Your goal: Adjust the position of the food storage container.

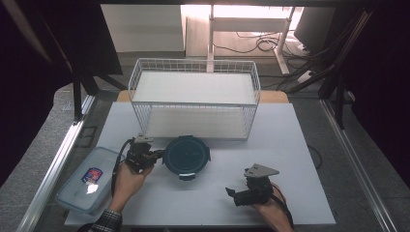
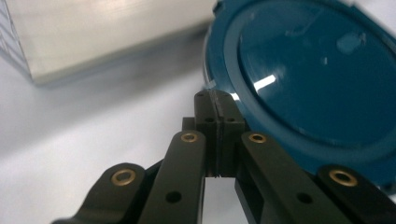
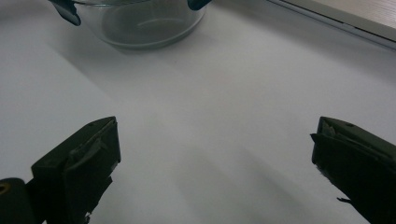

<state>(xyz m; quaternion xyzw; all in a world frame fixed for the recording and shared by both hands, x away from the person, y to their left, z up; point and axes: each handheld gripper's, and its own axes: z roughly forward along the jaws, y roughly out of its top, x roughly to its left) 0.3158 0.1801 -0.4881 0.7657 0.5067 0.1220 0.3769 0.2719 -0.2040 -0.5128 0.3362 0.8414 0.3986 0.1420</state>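
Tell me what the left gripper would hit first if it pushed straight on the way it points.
Most likely the round container's blue lid. The left gripper, jaws shut with nothing between them, has its tips right at the lid's rim; whether they already touch it is hard to tell.

L tool point(image 2: 217, 100) closed, R tool point(image 3: 215, 158) agape

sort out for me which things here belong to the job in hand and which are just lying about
In the job:
- round glass container with the dark teal lid
- left tongs, shut, tips at the lid's rim
- right tongs, open, resting apart from it

Lying about:
- rectangular clear box at the table's left edge
- white wire shelf rack behind
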